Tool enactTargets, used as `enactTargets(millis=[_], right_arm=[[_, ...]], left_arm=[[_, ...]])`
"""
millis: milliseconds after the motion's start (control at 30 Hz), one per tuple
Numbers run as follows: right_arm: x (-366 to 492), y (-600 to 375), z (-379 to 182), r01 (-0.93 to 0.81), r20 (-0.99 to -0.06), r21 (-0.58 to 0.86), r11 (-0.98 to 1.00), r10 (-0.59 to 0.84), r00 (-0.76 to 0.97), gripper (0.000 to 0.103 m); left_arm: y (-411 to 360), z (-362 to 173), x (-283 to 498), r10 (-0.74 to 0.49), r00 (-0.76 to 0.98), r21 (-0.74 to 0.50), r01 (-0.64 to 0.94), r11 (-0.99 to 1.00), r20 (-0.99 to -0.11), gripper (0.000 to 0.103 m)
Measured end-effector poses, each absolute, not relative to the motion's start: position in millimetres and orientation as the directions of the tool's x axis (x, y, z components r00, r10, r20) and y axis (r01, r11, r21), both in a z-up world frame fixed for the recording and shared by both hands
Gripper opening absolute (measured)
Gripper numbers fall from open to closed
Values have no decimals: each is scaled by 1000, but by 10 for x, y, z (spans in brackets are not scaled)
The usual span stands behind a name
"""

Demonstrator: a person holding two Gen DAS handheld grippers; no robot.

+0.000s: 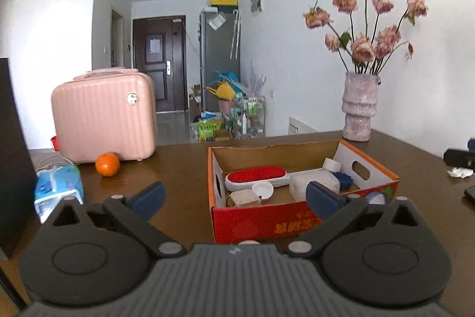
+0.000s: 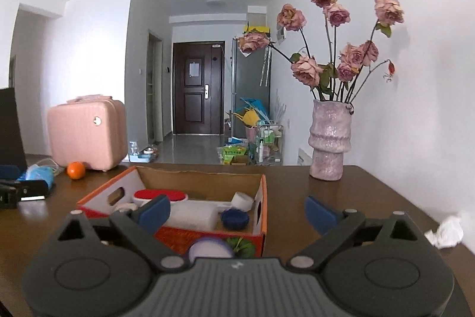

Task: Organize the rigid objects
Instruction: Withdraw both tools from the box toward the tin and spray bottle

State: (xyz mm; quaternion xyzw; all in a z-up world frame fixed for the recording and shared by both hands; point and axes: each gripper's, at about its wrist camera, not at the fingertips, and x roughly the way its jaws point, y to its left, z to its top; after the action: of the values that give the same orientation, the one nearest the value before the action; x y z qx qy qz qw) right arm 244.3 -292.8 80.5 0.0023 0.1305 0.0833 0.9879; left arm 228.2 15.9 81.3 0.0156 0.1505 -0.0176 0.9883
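On brown table (image 1: 178,168), cardboard box (image 1: 297,216), white walls

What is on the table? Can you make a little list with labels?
surface: brown wooden table
box: red cardboard box, open top
in box: red-topped brush, white bottle, blue cap, small white dish
outside box: orange in front of pink case
vase: pink vase of dried roses
left gripper: jaws open, empty
right gripper: jaws open, empty
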Motion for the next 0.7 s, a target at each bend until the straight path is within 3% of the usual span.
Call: enactTargets(millis=[133,333,600,700], right_arm=[[2051,-2891,697,-186,-254,40,982,190,948,98],[1425,-2862,488,-186,-241,42,982,190,952,98],[941,-2835,93,-185,-349,71,980,198,916,96],[1004,-2816,42,-169,-382,88,982,190,904,90]], left_arm=[[141,731,1817,-24,966,18,30,999,-258,103],[119,445,1209,-38,963,24,46,999,-267,103],[207,121,804,-95,935,-39,87,995,-341,103],[206,89,850,-74,932,-28,69,997,-354,103]])
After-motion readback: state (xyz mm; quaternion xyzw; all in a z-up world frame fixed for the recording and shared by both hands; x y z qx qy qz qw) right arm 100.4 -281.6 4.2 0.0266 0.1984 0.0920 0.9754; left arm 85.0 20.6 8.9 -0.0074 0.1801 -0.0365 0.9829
